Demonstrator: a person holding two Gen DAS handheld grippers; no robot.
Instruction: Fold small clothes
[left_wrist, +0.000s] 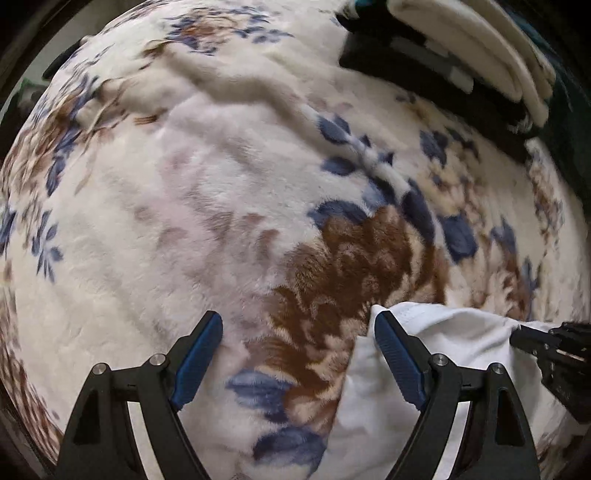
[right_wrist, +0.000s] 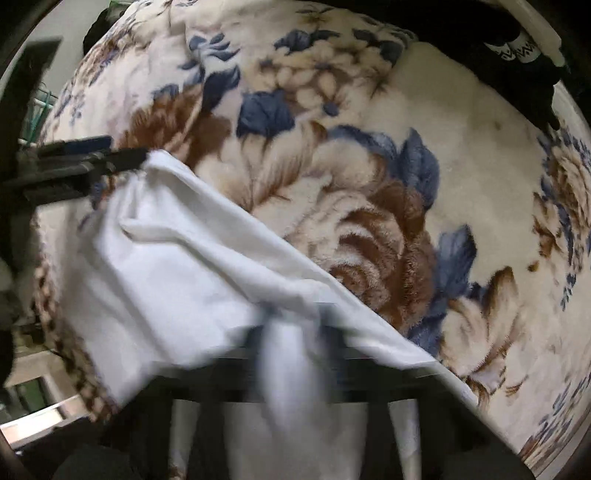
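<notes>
A white garment (left_wrist: 469, 350) lies bunched on the floral blanket (left_wrist: 221, 184) at the lower right of the left wrist view. My left gripper (left_wrist: 299, 354) points down with its jaws wide open over bare blanket. One corner of the garment rests against the outside of its right finger (left_wrist: 397, 358). In the right wrist view the white garment (right_wrist: 192, 266) stretches up and left from my right gripper (right_wrist: 291, 328), which is blurred and shut on a bunched fold of it. The left gripper (right_wrist: 110, 155) shows at the garment's far corner. The right gripper (left_wrist: 517, 334) enters the left wrist view from the right edge.
A stack of folded cream and black clothes (left_wrist: 461, 48) sits at the far right of the blanket. A black item with white patterned bands (right_wrist: 517, 51) lies at the blanket's (right_wrist: 461, 147) upper right edge. The room's floor shows beyond the blanket's left edge.
</notes>
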